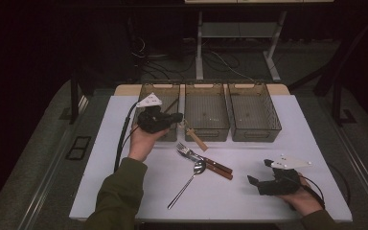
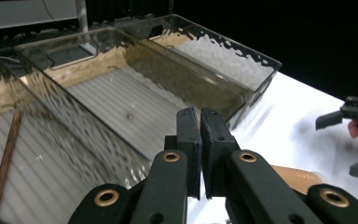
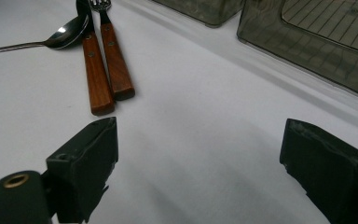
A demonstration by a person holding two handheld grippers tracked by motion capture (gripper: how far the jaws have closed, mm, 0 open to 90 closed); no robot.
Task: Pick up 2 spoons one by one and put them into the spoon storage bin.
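My left gripper (image 1: 177,119) hovers at the front right corner of the left bin (image 1: 149,92), jaws shut (image 2: 200,117) on the thin end of a utensil. The utensil's light wooden handle (image 1: 197,140) slants down toward the table and peeks out under the jaws (image 2: 299,178). My right gripper (image 1: 260,171) rests near the table's front right, jaws wide open (image 3: 200,149) with only bare white table between them. Just beyond it lie two red-brown wooden-handled pieces (image 3: 105,70), one of them a fork (image 1: 186,149), and a steel spoon (image 1: 191,177) (image 3: 63,36).
Three translucent brown bins stand in a row at the back of the white table (image 1: 278,143): left, middle (image 1: 206,130) and right (image 1: 255,135). A thin brown stick (image 2: 4,158) lies in the left bin. Black table legs and cables are beyond the far edge.
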